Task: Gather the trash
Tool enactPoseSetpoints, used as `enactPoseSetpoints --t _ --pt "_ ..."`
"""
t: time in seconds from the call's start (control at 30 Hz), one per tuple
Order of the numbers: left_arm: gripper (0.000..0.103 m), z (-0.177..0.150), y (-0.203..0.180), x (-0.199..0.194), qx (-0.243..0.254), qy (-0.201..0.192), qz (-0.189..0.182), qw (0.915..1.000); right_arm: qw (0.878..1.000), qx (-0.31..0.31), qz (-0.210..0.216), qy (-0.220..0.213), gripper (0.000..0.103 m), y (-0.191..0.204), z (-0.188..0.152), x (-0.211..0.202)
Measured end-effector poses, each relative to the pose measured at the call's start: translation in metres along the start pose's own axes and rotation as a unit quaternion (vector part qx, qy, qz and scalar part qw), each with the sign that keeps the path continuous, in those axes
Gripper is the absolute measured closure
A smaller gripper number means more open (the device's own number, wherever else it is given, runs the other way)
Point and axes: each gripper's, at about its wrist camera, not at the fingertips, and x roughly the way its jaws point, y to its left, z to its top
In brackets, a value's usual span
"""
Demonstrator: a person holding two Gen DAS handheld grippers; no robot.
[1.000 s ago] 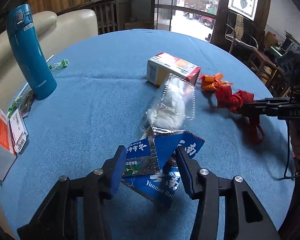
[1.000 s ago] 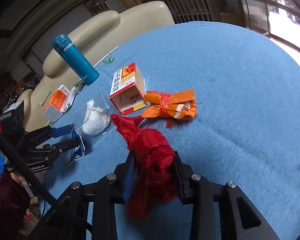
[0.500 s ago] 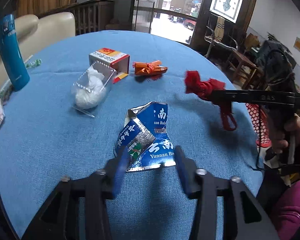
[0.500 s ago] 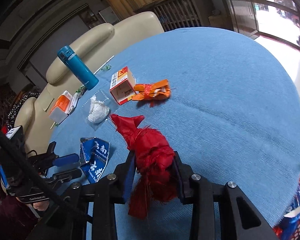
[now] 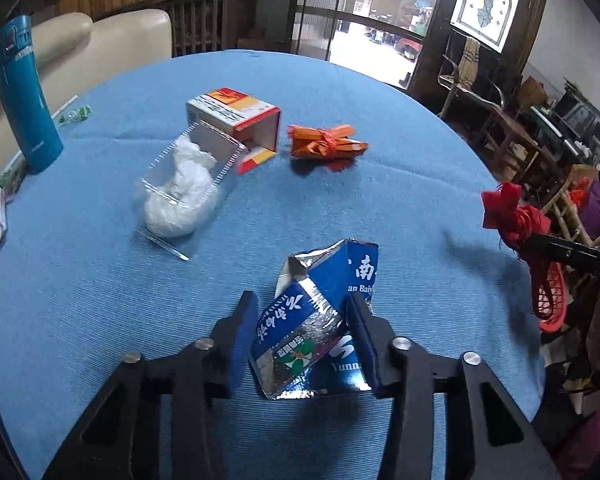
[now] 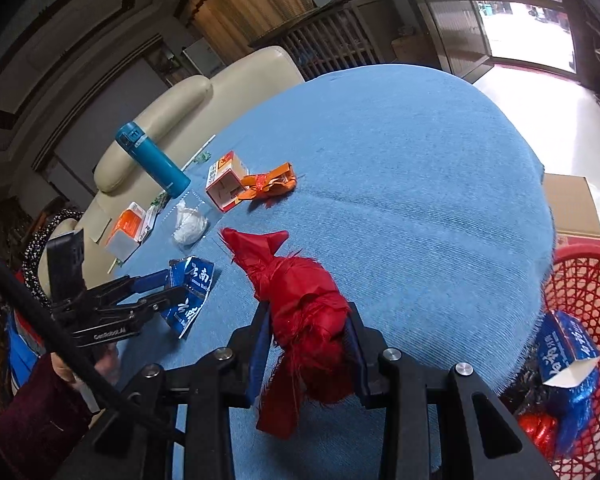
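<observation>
My left gripper [image 5: 302, 320] is shut on a torn blue and silver foil packet [image 5: 320, 312] near the front of the round blue table [image 5: 340, 100]; the packet also shows in the right wrist view [image 6: 190, 292]. My right gripper [image 6: 306, 332] is shut on a crumpled red wrapper [image 6: 300, 300], held above the table's near right edge; the wrapper also shows in the left wrist view [image 5: 508, 216]. A red mesh trash basket [image 6: 584, 320] with blue and red trash inside stands beside the table at the right. An orange wrapper [image 5: 326, 142], an open carton [image 5: 236, 120] and a clear bag with white tissue [image 5: 184, 188] lie on the table.
A teal flask [image 5: 24, 96] stands at the table's left edge, with small boxes [image 6: 126, 228] and green candy wrappers [image 5: 74, 114] near it. A cream sofa [image 6: 188, 116] lies behind the table. A cardboard box [image 6: 572, 204] sits on the floor at the right.
Both grippers have pulled back from the table's middle with their trash. The right one has moved towards the table's right edge, and the red basket has come into its view.
</observation>
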Motion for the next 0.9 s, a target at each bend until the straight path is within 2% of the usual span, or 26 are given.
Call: enactPoseSetpoints --t 0.3,0.57,0.7,0.9 --pt "0.056 -0.008 -0.036 -0.024 -0.009 -0.038 0.009 0.9992 1.000 0.000 0.012 -0.019 0.066 0.000 -0.008 -0.024" --pt "0.056 -0.004 -0.087 -0.074 -0.005 -0.083 0.054 0.9950 0.998 -0.010 0.027 -0.051 0.066 0.009 -0.011 -0.062" --pt "0.056 0.004 -0.110 -0.094 0.004 -0.100 0.063 0.9929 0.997 -0.005 0.031 -0.069 0.066 0.009 -0.012 -0.084" --pt "0.056 0.016 -0.141 -0.122 0.009 -0.120 0.104 0.9872 0.995 0.006 0.039 -0.096 0.066 0.006 -0.013 -0.118"
